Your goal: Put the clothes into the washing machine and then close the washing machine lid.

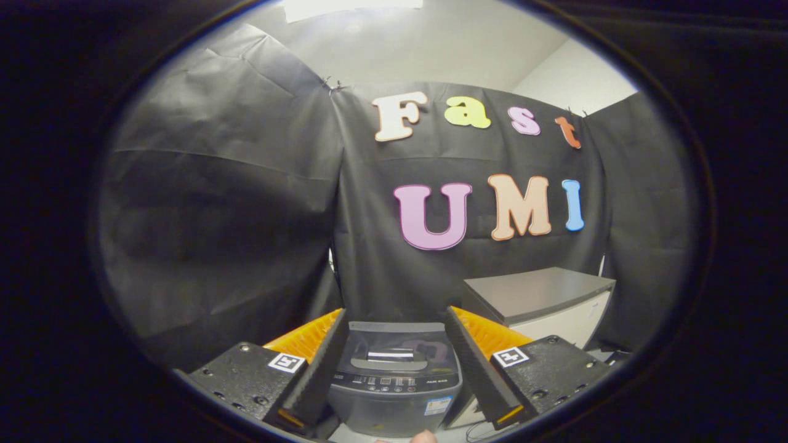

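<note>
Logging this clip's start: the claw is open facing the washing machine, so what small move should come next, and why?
Probably lower the claw toward the washing machine to find the clothes. Its fingers stand spread and hold nothing, the machine sits between and beyond them, its lid looks shut, and I cannot make out any clothes.

place: staged recording booth, not a lived-in home | walls: creased black cloth backdrop (234, 203) pinned up across a corner | above: plain white room wall and ceiling (431, 49) | props: small grey top-loading washing machine (394, 387) with a closed dark glass lid, low white cabinet with a grey top (542, 301) just beside it
</note>
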`<control>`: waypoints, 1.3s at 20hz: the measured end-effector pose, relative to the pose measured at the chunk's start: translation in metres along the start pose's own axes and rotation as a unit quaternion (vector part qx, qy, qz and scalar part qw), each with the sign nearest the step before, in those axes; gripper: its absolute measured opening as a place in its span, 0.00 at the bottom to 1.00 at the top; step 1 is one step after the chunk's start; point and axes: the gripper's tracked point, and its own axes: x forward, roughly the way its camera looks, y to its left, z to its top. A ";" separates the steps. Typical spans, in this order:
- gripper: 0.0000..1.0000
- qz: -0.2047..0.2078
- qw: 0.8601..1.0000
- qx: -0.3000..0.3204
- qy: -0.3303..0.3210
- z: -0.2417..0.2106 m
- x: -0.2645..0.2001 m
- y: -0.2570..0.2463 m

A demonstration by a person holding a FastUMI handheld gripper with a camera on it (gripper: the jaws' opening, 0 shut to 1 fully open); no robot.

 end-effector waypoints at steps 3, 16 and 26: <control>0.95 -0.002 1.000 0.001 0.002 -0.002 0.001 -0.003; 0.95 -0.003 1.000 -0.002 0.003 -0.006 0.003 -0.001; 0.95 -0.007 1.000 -0.002 0.000 -0.005 0.006 -0.004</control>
